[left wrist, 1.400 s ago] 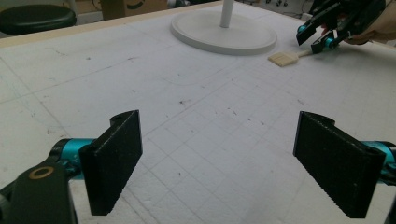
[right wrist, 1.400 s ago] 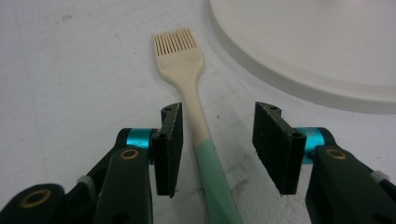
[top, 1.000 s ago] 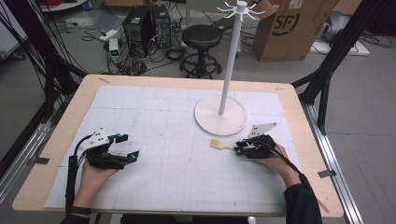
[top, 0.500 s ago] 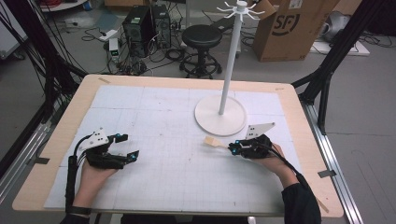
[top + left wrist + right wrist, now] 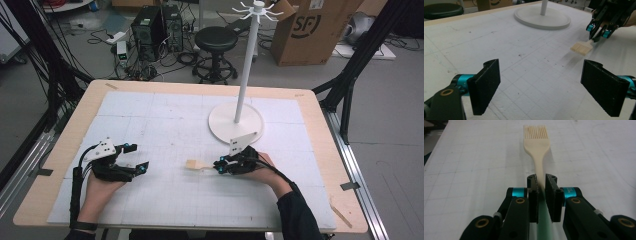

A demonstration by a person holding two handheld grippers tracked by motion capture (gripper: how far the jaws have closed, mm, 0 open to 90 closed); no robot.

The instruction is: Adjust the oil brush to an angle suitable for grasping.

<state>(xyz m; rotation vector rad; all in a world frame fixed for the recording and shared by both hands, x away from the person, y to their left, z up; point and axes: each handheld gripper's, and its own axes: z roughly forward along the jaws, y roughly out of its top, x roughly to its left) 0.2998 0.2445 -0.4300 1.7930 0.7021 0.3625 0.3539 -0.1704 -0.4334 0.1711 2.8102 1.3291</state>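
Note:
A cream brush with comb-like bristles pokes out to the left of my right gripper, just above the white mat. The right gripper view shows the brush pointing straight ahead, with my right gripper shut on its thin neck; the handle behind the pads looks green. In the left gripper view my left gripper stands wide open with only bare mat between its pads, and the brush hangs from the right gripper farther off. My left gripper rests at the mat's front left.
A white stand with a round base and a tall pole with hooks on top rises just behind the right hand. The white gridded mat covers a wooden table. A stool and a cardboard box sit on the floor beyond.
My right gripper has carried the brush to the left, toward the middle of the mat. The left hand has stayed where it was.

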